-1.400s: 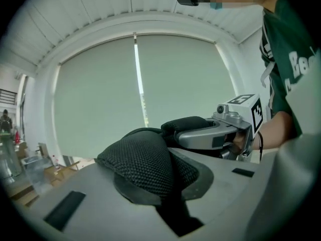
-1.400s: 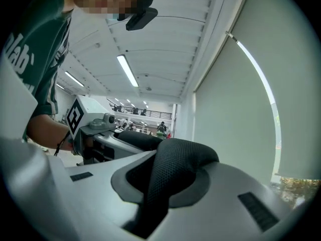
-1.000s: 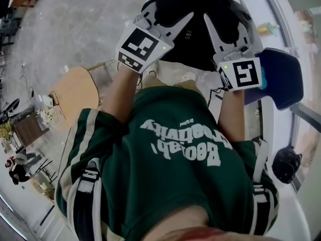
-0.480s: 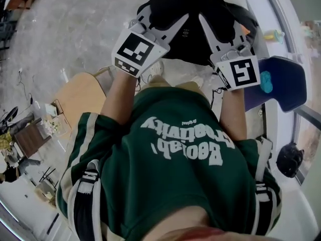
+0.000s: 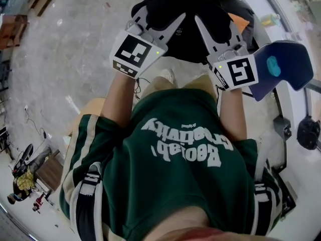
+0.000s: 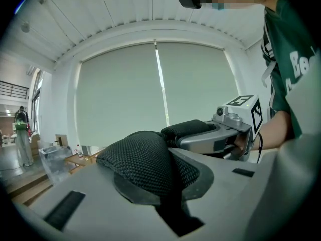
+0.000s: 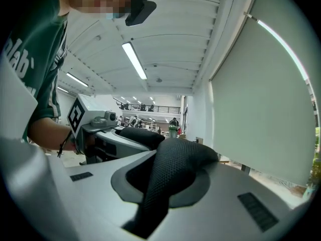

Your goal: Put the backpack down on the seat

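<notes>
Left tool (image 5: 161, 23), right tool (image 5: 215, 26) pinch mesh straps (image 6: 145, 159); backpack (image 5: 188, 41) probably aloft.

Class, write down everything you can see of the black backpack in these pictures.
The backpack is black, soft fabric, rounded and bulky, held out in front of the person. Its two padded shoulder straps have a coarse mesh weave. The left gripper is closed on one strap, the right gripper on the other strap. What lies under it cannot be made out.
</notes>
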`<action>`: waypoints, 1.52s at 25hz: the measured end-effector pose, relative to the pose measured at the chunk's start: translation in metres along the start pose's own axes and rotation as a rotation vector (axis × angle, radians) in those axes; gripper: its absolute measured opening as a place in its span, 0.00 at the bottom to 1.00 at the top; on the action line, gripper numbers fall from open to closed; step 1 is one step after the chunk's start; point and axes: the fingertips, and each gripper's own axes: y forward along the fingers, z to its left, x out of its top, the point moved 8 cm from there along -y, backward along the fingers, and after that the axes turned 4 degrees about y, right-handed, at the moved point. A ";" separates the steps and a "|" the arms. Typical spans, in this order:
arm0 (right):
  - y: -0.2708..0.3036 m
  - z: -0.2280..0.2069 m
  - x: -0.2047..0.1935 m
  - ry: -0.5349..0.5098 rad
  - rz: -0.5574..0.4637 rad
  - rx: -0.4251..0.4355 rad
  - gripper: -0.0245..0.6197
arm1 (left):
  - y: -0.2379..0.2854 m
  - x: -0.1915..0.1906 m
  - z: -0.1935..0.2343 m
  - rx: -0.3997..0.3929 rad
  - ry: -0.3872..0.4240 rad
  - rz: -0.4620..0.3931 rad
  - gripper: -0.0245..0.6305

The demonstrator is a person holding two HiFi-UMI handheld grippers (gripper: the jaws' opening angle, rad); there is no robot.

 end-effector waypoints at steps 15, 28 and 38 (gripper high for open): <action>0.048 -0.063 -0.032 0.069 0.049 0.000 0.15 | 0.072 -0.032 0.059 -0.071 -0.067 0.044 0.15; 0.090 -0.173 -0.060 0.130 0.047 -0.022 0.15 | 0.189 -0.049 0.115 -0.115 -0.073 0.131 0.15; 0.160 -0.225 -0.081 0.188 0.111 -0.197 0.15 | 0.262 -0.080 0.198 -0.295 -0.067 0.143 0.15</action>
